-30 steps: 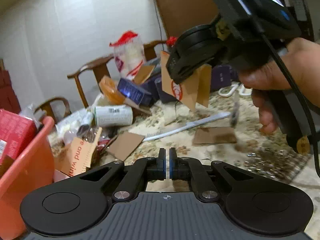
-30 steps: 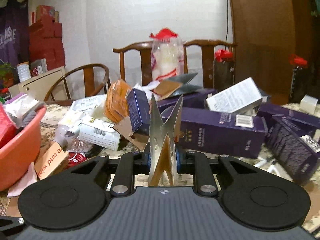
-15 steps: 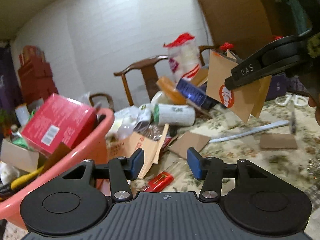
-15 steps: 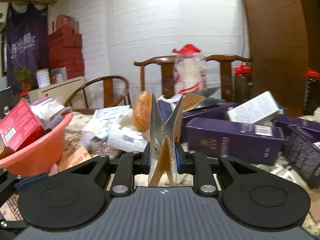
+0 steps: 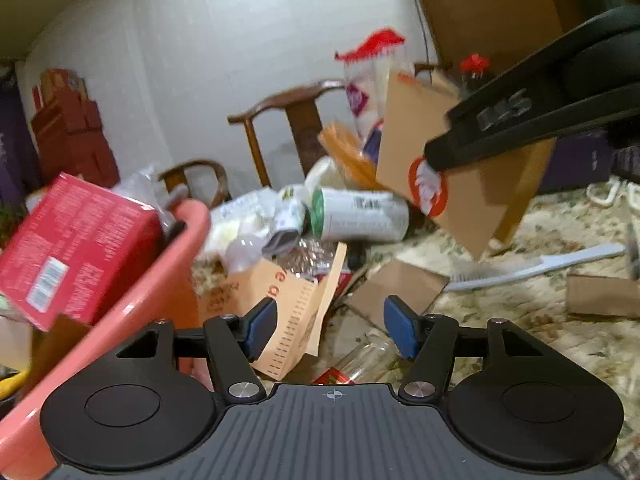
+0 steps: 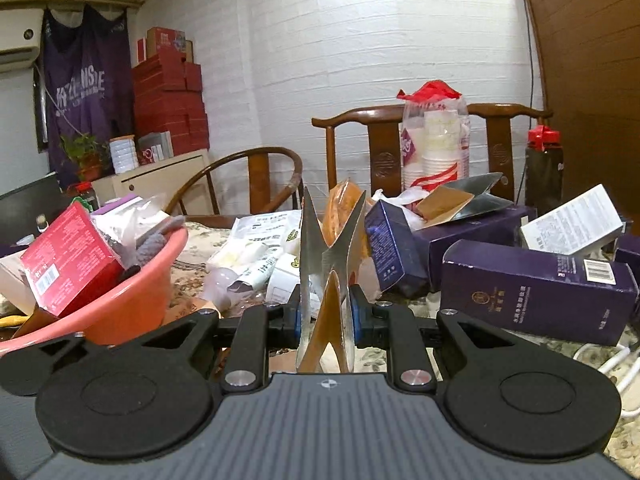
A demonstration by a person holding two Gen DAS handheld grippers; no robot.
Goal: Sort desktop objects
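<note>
We are pinching a flattened carton (image 6: 326, 280) in the right gripper (image 6: 325, 316), low in the centre of the right view; its long axis is running upright, two pointed flaps aiming up. In the left view it is hanging at upper right (image 5: 460, 184), tilted, above the bench (image 5: 540, 320). Our left gripper (image 5: 330, 330) has just been opening, jaws spread with nothing between them, beside the pink basin (image 5: 160, 288).

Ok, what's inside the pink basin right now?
In the pink basin: a red box leaning at the rim, grey fabric and clear bags behind it. Anything underneath is hidden.
</note>
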